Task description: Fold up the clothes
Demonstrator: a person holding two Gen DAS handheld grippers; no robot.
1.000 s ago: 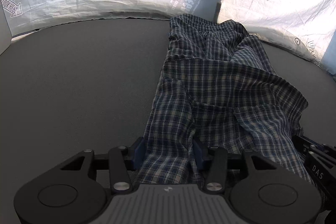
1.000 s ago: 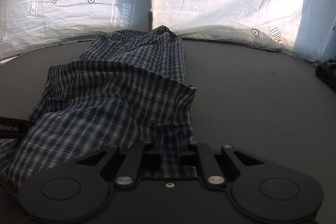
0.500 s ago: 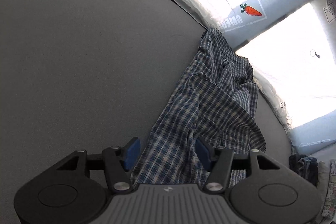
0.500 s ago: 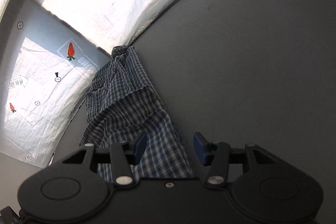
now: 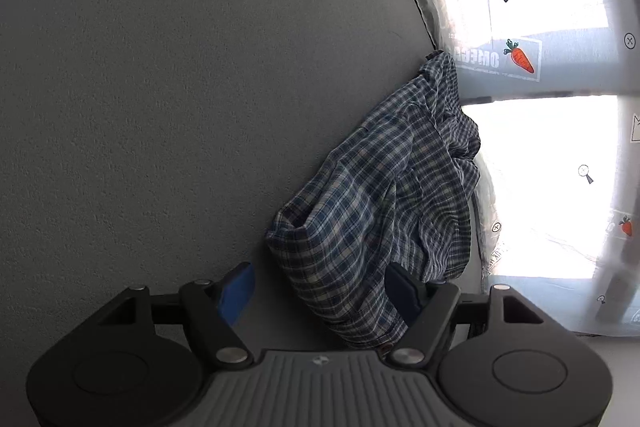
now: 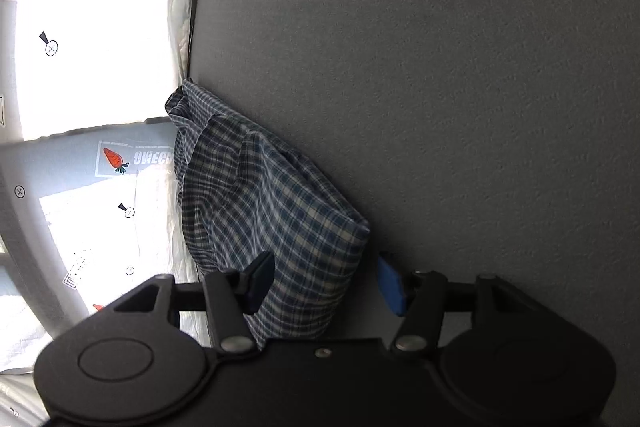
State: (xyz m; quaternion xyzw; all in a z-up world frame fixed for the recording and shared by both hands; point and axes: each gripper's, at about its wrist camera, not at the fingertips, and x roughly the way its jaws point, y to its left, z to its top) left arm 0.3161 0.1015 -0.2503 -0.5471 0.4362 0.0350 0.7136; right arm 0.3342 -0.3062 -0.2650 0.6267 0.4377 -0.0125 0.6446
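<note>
Plaid shirt [image 5: 380,203] now lies released on grey table [image 5: 160,87], left gripper [image 5: 320,287] & right gripper [image 6: 326,281] jaws opening, cloth between but unpinched, so this fold seems done.

light: blown-out white backdrop [image 5: 536,187] behind fingers | counter [image 5: 180,87] – dim, grainy | edges: fisheye bend – dark corners | focus: sharp

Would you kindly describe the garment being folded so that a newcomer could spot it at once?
Start from the wide grey felt-like tabletop and follow it to the edge by the bright white printed sheeting. There lies a crumpled blue-and-white checked cotton shirt. It is the only patterned cloth on the plain surface.
</note>
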